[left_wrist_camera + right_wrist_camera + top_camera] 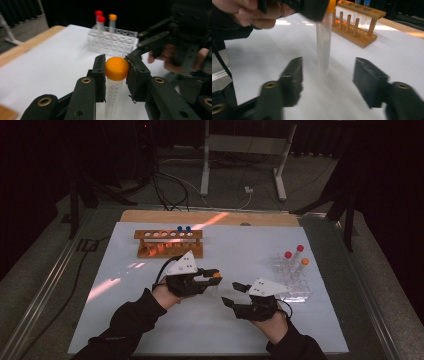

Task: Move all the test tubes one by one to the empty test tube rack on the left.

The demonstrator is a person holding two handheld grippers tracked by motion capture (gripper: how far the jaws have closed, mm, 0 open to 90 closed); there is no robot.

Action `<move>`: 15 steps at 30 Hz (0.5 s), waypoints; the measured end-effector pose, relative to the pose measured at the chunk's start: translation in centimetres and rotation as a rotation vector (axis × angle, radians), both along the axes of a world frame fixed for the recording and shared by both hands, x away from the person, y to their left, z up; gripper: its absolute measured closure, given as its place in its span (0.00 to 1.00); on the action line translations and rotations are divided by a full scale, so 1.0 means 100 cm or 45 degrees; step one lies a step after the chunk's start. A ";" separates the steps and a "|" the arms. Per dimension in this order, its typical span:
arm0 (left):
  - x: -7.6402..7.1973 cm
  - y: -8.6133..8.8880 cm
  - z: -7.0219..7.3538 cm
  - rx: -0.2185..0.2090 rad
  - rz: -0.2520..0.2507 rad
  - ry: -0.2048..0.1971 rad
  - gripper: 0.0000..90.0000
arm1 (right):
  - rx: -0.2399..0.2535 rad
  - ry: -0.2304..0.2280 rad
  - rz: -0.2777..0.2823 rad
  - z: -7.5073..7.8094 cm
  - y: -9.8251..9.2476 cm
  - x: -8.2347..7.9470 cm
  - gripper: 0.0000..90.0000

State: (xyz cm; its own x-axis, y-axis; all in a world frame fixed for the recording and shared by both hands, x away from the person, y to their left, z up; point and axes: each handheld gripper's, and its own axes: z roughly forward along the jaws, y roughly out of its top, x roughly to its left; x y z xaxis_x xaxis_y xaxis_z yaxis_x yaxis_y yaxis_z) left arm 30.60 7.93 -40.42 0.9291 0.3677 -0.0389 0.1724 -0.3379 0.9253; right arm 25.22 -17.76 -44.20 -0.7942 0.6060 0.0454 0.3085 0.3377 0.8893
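Orange-capped tube, pinched at its cap by the left gripper, is handed over, right gripper spread; wooden rack at far left probably awaits it.

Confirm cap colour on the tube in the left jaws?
Orange. The cap tops a clear tube; it shows best in the left gripper view.

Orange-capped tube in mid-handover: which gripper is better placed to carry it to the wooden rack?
Left. The left gripper is clamped on the orange-capped tube at its cap, and the wooden rack stands just beyond it. The right gripper stands open, its pads clear of the tube.
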 end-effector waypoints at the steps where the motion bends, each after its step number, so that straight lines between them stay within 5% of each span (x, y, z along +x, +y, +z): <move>1: 0.002 0.003 0.003 0.001 0.016 -0.013 0.79 | 0.007 0.004 -0.007 0.000 -0.001 0.000 0.36; 10: 0.028 0.035 0.024 -0.010 0.164 -0.047 0.80 | 0.064 -0.013 -0.058 0.003 -0.010 0.000 0.07; 15: 0.040 0.051 0.031 -0.011 0.245 -0.065 0.79 | 0.068 -0.037 -0.062 0.003 -0.013 -0.001 0.01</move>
